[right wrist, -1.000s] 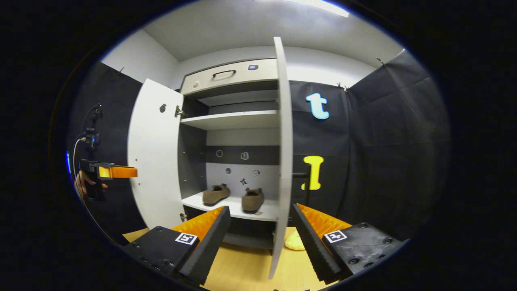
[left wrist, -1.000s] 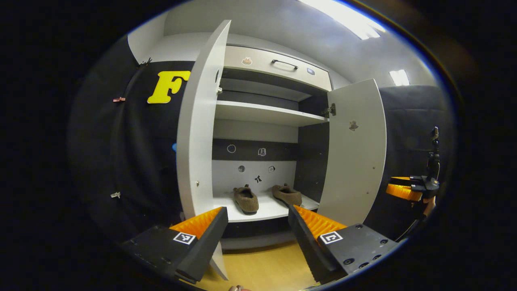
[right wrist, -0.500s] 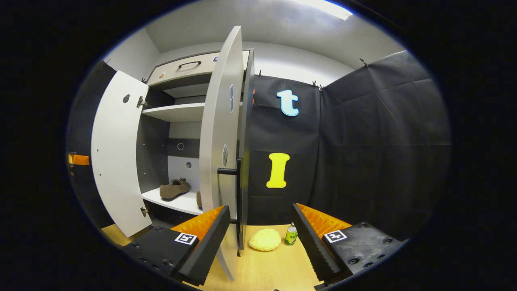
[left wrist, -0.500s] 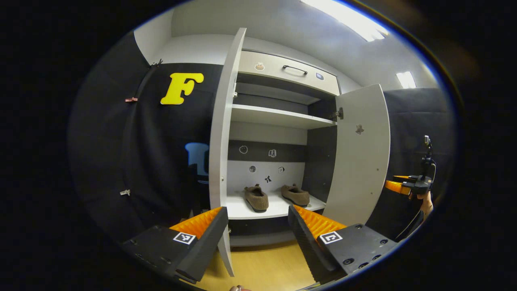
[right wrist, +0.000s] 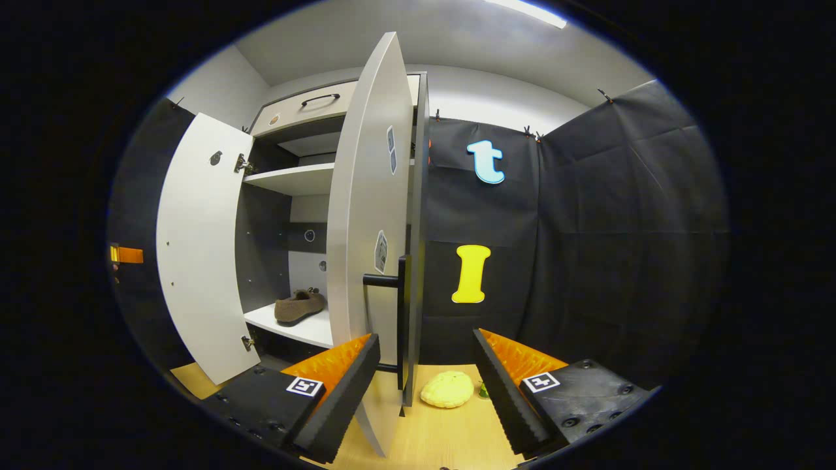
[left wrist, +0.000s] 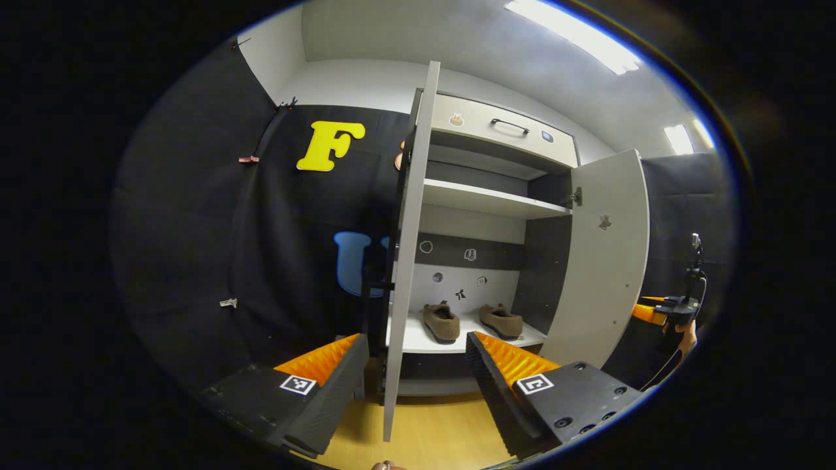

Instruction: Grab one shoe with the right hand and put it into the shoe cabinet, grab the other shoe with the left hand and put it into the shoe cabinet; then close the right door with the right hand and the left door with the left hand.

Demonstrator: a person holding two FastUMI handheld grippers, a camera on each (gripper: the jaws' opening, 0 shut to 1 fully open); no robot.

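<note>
Inside the white wooden shoe cabinet (left wrist: 486,199), both brown felt shoes (left wrist: 442,322) sit on the bottom shelf, doors open. Left gripper (left wrist: 411,385) and right gripper (right wrist: 428,382) hang at six o'clock, jaws apart, empty; yellow cloth lump (right wrist: 447,390) on floor.

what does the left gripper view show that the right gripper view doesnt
Left gripper view: a left brown slip-on shoe beside a right brown slip-on shoe on the white bottom shelf, and the right gripper in a hand past the white right door. Right gripper view: one shoe, a yellow rounded soft lump on the wooden floor, and that door's black bar handle. Shared: the white shoe cabinet, both doors open, and its top drawer.
</note>
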